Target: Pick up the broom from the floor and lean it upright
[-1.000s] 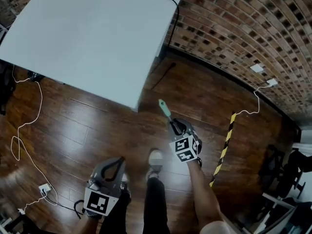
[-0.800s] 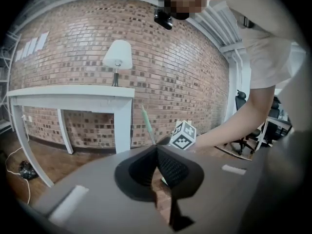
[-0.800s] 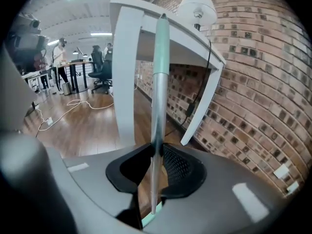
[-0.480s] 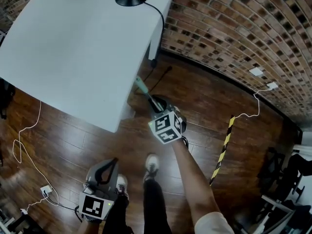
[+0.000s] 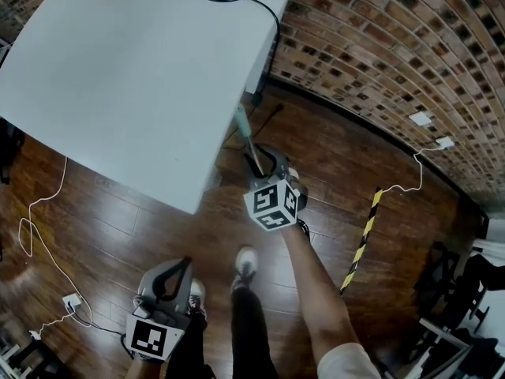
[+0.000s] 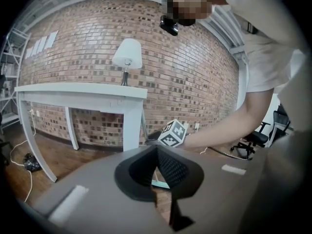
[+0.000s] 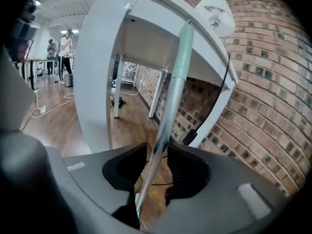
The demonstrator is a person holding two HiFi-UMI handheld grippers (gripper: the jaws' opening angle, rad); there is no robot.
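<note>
Now our broom (image 7: 168, 116) stands steeply, its green-topped handle between the jaws of our right gripper (image 7: 155, 167) and its top seemingly against the edge of the white worktop (image 7: 97, 57). Those jaws have just been opening and stand wide, the handle loose between them. Our left gripper (image 6: 157, 152) is closed on nothing. We judge it best to draw the right gripper straight back without brushing the handle, watching that the lean holds.

Silver broom handle (image 7: 164, 111), mint-green tip; white table (image 5: 118, 69); brick-patterned wall (image 5: 394, 54); dark brown wood floor (image 5: 118, 227).
</note>
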